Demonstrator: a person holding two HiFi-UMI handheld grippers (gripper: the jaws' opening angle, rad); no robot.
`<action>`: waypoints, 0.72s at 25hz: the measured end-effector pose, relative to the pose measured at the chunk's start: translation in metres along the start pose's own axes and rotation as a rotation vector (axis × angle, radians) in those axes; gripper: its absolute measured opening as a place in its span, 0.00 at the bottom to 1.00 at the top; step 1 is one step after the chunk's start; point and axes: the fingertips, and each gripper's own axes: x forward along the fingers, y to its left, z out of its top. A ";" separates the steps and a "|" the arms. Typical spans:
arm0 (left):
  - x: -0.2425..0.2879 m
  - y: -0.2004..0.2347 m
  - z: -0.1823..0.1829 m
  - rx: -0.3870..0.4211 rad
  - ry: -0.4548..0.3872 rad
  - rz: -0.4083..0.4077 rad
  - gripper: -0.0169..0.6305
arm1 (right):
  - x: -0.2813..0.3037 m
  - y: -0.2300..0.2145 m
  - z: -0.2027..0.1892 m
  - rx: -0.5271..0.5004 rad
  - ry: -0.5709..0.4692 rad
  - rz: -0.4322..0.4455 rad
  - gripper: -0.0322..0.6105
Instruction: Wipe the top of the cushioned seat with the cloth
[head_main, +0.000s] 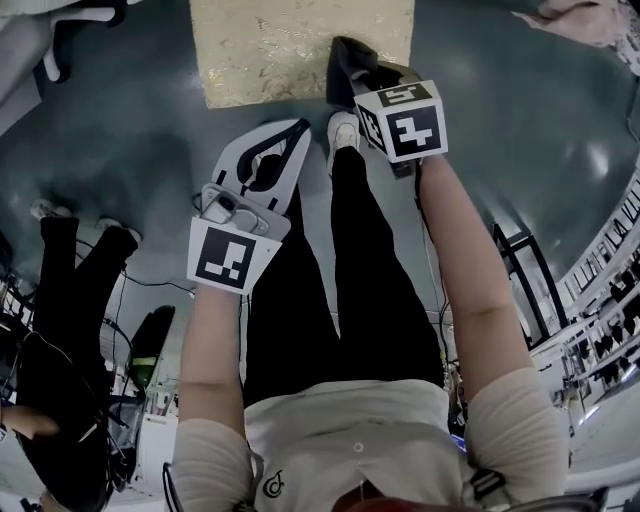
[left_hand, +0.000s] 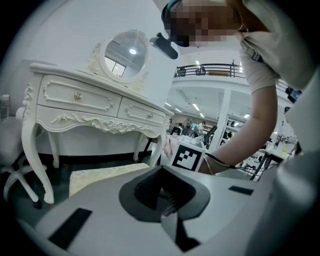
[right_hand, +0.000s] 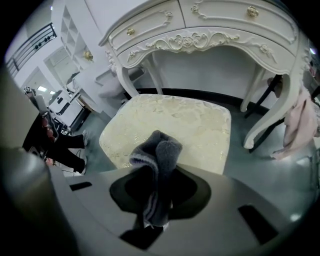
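The cushioned seat (head_main: 300, 50) is a cream, patterned stool top at the upper edge of the head view. It also fills the middle of the right gripper view (right_hand: 170, 125), and a corner of it shows in the left gripper view (left_hand: 100, 175). My right gripper (head_main: 348, 82) hangs over the seat's near right edge, shut on a dark grey cloth (right_hand: 159, 150). The cloth bunches up out of the jaws and hides them. My left gripper (head_main: 298, 128) is held lower, above the floor short of the seat. Its jaws are together with nothing in them (left_hand: 167, 200).
A white carved dressing table (right_hand: 210, 30) with an oval mirror (left_hand: 122, 55) stands just behind the seat. A pink garment (right_hand: 300, 125) hangs at its right leg. A white chair base (left_hand: 20, 175) is at the left. Another person in black (head_main: 70, 260) stands at my left.
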 end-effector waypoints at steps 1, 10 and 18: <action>0.007 -0.005 0.000 0.009 0.005 -0.004 0.05 | -0.002 -0.007 -0.003 0.000 0.000 -0.001 0.16; 0.043 -0.027 0.010 -0.011 -0.004 0.018 0.05 | -0.024 -0.070 -0.034 0.037 0.018 -0.051 0.16; 0.063 -0.042 0.006 -0.022 -0.007 0.026 0.05 | -0.031 -0.118 -0.068 0.059 0.072 -0.127 0.16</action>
